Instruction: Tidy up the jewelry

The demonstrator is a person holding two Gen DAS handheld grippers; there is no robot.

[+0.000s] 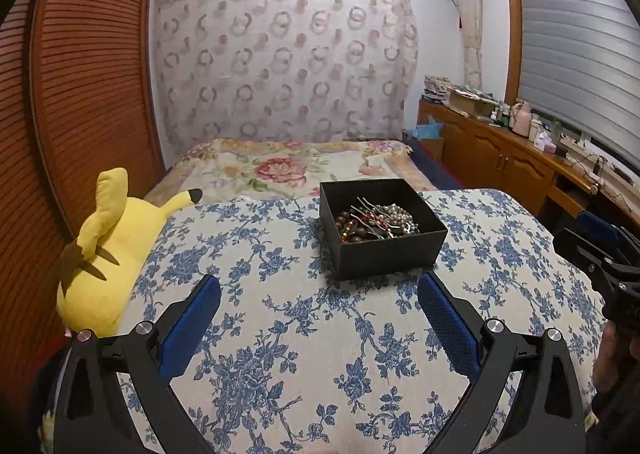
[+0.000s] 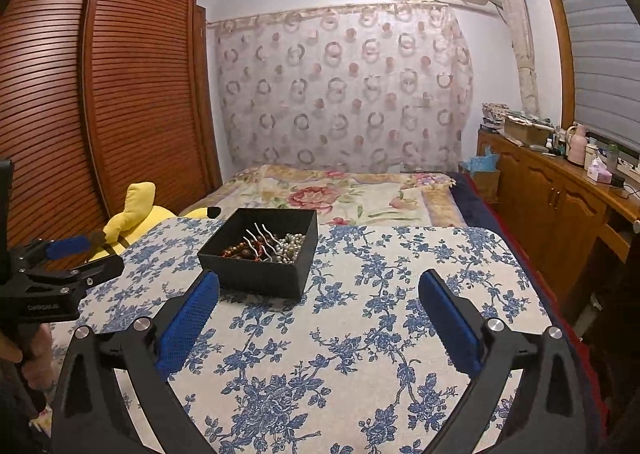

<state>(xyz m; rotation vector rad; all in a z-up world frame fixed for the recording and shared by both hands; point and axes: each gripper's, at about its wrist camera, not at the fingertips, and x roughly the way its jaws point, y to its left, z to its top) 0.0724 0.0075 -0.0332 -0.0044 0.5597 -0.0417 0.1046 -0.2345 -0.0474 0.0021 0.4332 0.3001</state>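
Far left, a yellow plush toy [image 1: 108, 250] lies at the edge of the blue-flowered cloth [image 1: 280, 334]. Next along, the left hand-held gripper [image 1: 319, 328] hovers low over that cloth, blue pads spread wide, nothing between them. Ahead sits the black box [image 1: 380, 230], lid off, heaped with jewelry [image 1: 376, 221]: brown beads, pearls, wavy silver pins. Over on the right, the right hand-held gripper [image 2: 319, 328] is spread just as wide, empty, the box just beyond its left pad.
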